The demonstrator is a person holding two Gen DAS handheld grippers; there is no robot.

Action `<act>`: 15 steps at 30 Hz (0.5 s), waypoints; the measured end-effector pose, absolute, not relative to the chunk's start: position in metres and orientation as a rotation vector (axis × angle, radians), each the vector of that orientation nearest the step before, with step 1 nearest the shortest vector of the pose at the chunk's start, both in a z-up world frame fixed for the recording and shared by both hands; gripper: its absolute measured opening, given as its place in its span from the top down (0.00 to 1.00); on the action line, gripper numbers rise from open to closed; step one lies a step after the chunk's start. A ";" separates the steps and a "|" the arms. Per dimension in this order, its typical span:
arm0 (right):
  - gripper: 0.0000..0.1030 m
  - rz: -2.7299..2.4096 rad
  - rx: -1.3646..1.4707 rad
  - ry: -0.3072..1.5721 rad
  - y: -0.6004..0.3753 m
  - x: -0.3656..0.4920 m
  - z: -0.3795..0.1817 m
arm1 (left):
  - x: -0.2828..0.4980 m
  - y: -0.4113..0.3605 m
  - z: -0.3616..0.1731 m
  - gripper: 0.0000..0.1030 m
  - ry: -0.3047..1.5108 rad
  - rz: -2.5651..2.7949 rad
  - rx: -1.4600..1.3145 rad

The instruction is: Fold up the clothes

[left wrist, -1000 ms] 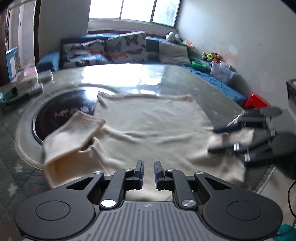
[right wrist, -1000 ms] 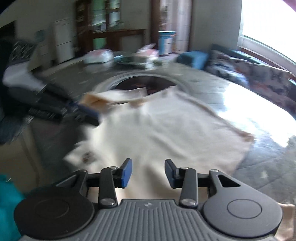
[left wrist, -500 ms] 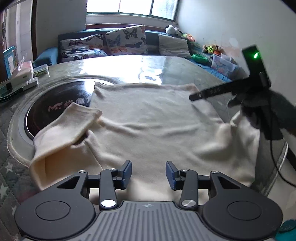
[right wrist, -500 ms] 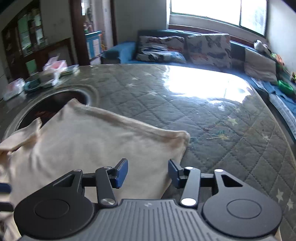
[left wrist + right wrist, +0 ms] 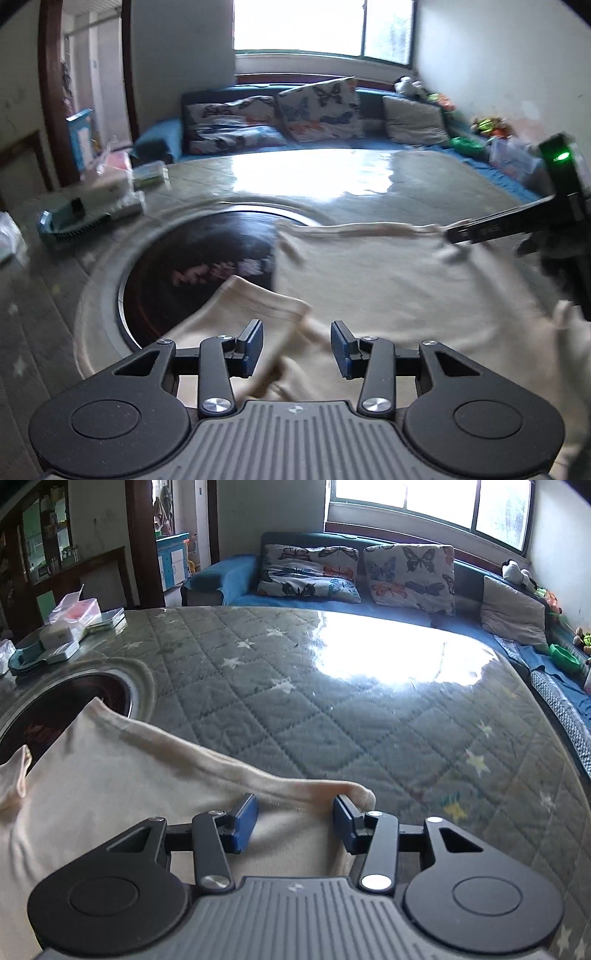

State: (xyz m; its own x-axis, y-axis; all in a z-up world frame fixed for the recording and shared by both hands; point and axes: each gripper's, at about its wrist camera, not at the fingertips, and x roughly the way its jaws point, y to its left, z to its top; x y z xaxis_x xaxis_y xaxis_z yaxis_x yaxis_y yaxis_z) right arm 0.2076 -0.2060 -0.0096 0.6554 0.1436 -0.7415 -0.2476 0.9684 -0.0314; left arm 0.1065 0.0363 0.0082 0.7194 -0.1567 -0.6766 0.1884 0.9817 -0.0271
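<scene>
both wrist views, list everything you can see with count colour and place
shirt: 1, cream, spread on the table, one sleeve folded in
table: 1, grey-green quilted star cover under a glossy top
round inset: 1, dark, in the table, partly under the shirt
boxes and packets: several, white, pink, teal, far left table edge
sofa: 1, blue, under the window
butterfly cushions: 2, white with coloured print, on the sofa
plain cushion: 1, grey, right end of sofa
toys: a few, green and orange, by the right wall
left gripper: open, over the sleeve
right gripper: open, at the shirt's far corner
</scene>
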 end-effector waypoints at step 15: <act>0.53 0.235 -0.208 0.792 -0.191 0.208 -0.008 | 0.109 0.104 0.020 0.98 0.631 -0.029 -0.114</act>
